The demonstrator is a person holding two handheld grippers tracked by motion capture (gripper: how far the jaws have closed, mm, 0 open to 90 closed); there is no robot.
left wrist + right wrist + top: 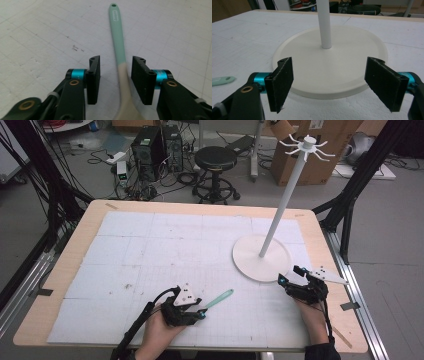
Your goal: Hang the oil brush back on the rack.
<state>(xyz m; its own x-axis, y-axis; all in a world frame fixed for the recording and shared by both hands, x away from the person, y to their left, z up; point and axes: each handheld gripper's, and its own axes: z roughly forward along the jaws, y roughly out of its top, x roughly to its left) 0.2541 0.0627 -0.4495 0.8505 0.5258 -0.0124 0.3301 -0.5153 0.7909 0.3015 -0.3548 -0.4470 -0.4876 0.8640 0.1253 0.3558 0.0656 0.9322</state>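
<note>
A: We are looking along the left gripper (115, 77), and its jaws are standing spread with the spatula (119, 57) lying between them on the mat. Its mint-green handle is running straight out ahead of the jaws, and the cream part is passing through the gap. Neither jaw is touching it, as far as we are seeing.

B: From the high view we are seeing the same spatula (218, 298) pointing away from the left gripper (200, 312) toward the middle of the table. The blade end is being cut off at the bottom of the left gripper view, so we cannot tell its shape.

A: The right gripper (332, 82) is holding its jaws wide apart too, gripping nothing. Just ahead of them the round white base (352, 82) of the hanger stand (280, 215) is lying, with its pole rising beyond the gap.

B: We are noticing the base rim sitting right at the jaw tips, but whether it is touching them we cannot tell. Far to the left of those jaws a sliver of the green handle is peeking in.

A: The surface is a white gridded mat (150, 250), scuffed in places, over a wooden table (75, 245). Beyond the table we are seeing a black stool (215, 162), computer towers (156, 147), loose cables and a cardboard box (320, 145) on a grey floor.
</note>
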